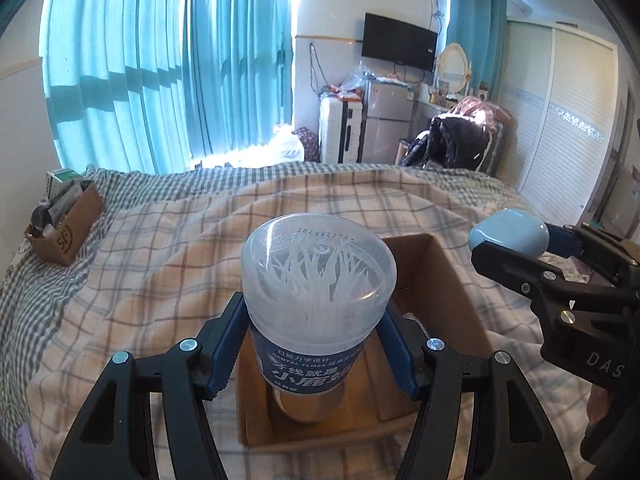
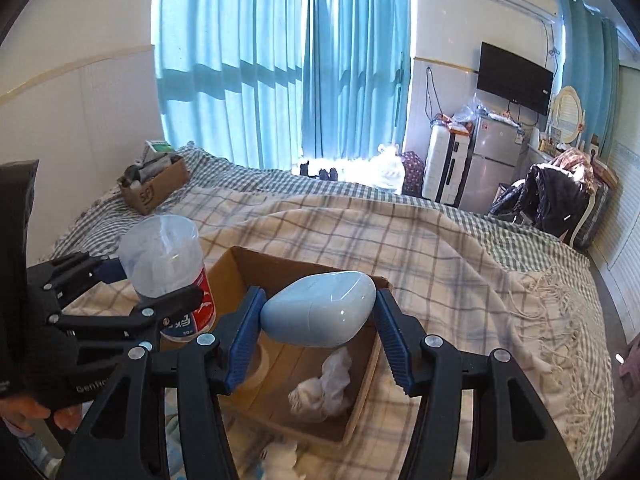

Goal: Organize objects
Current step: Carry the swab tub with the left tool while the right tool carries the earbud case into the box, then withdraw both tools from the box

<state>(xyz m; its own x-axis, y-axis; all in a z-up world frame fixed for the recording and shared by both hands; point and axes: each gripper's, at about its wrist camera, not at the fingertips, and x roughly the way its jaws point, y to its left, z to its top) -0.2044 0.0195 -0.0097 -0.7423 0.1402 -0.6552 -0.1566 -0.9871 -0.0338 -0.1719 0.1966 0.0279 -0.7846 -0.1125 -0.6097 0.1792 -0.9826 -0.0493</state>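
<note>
A clear-lidded dental floss jar (image 1: 318,300) and a pale blue case (image 2: 320,314) are hanging above an open cardboard box (image 2: 360,380).

Teal pleated curtains (image 2: 280,68) cover window; black flat television (image 2: 516,78) on white wall; silver two-door fridge (image 2: 490,162) just beside white suitcase (image 2: 442,168); checked beige-and-grey blanket (image 2: 420,240) spread over bed; dark jacket (image 2: 548,196) draped on chair

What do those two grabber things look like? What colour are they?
Both look alike. The left gripper and right gripper have black, hollowed-out plastic arms joined by shiny silver bolts. Their fingers wear ridged blue pads. White letters are printed on the black bodies. No cables show.
</note>
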